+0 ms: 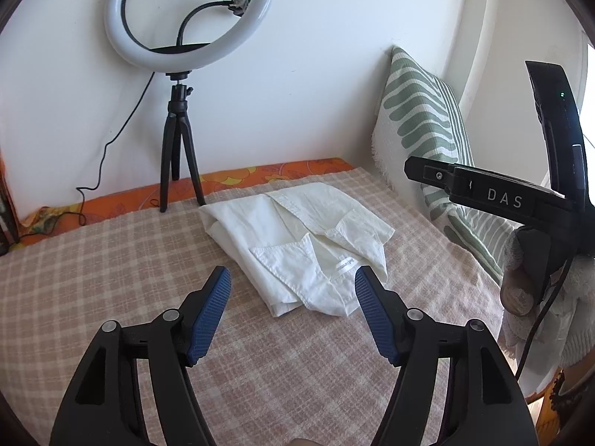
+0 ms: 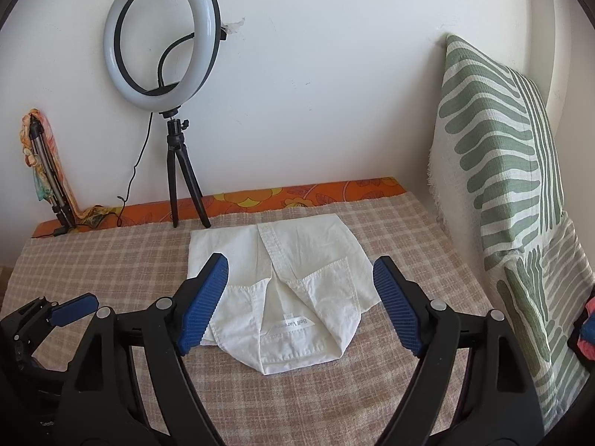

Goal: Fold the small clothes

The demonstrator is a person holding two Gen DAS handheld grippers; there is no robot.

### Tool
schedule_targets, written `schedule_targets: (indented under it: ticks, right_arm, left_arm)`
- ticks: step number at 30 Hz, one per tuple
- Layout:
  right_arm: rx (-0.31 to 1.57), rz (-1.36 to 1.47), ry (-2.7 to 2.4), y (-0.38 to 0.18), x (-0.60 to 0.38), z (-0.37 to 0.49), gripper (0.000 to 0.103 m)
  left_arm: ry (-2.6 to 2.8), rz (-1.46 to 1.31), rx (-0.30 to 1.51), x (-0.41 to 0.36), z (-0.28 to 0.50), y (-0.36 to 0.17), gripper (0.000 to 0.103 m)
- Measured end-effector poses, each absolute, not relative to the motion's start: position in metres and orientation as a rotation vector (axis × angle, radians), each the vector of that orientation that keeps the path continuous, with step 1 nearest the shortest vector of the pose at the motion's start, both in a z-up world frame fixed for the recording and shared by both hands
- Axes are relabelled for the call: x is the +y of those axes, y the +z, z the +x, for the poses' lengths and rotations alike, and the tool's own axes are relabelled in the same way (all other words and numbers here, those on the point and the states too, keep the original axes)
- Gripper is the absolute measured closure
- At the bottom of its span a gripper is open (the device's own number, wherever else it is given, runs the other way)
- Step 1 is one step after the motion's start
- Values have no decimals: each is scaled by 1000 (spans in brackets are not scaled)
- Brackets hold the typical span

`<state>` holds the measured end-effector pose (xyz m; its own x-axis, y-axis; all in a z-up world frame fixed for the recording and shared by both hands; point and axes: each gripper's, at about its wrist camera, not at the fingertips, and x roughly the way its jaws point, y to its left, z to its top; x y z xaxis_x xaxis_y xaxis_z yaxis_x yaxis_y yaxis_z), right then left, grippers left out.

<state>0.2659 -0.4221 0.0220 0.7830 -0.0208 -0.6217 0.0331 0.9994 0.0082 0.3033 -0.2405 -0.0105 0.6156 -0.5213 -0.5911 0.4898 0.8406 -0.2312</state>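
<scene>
A small white shirt [image 1: 297, 245] lies folded on the checked pink-and-beige bedcover [image 1: 111, 271], collar and label toward me. My left gripper [image 1: 292, 282] hovers above and just short of its near edge, jaws open, nothing between the blue pads [image 1: 208, 319]. In the right wrist view the same shirt [image 2: 297, 297] lies flat with its label showing. Above it my right gripper [image 2: 301, 271] is open and holds nothing. The right gripper's black body, marked DAS, shows at the right of the left wrist view, held by a gloved hand [image 1: 517, 278].
A ring light on a black tripod [image 2: 182, 178] stands at the back against the white wall, its cable trailing left. A green-and-white leaf-pattern cushion [image 2: 505, 171] leans on the right. An orange flowered sheet [image 2: 297, 195] edges the back. A second folded tripod [image 2: 48, 178] leans at far left.
</scene>
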Motion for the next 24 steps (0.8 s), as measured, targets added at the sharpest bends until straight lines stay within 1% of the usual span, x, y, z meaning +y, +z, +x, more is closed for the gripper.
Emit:
schedule_targets:
  ticks: [6,9,11,13,17,20,24]
  right_arm:
    - [645,20,-28,37,-407,229,19]
    - [628,11,-38,40,-398,210,14]
    - [616,5,-40,42,-391,197,10]
    - [603,1,-45,40,-384,185,8]
    - [584,24,-59,33,-373,167,2]
    - [570,17,-80,24,-363,155,1]
    - [571,18,-76,11,-351,143,0]
  left_arm:
    - [-575,-22,659,-226,271,3,33]
    - [-575,-12,634,-217,254,8,32]
    - [-571,-1,617,-211,242,10,27]
    - [-569,9,602,-205,231,10,24]
    - [-574,26,594,-192,211,7,23]
    - [-567,35,606,-183,198,0,20]
    - [-543,80,612,-176,188,-12,20]
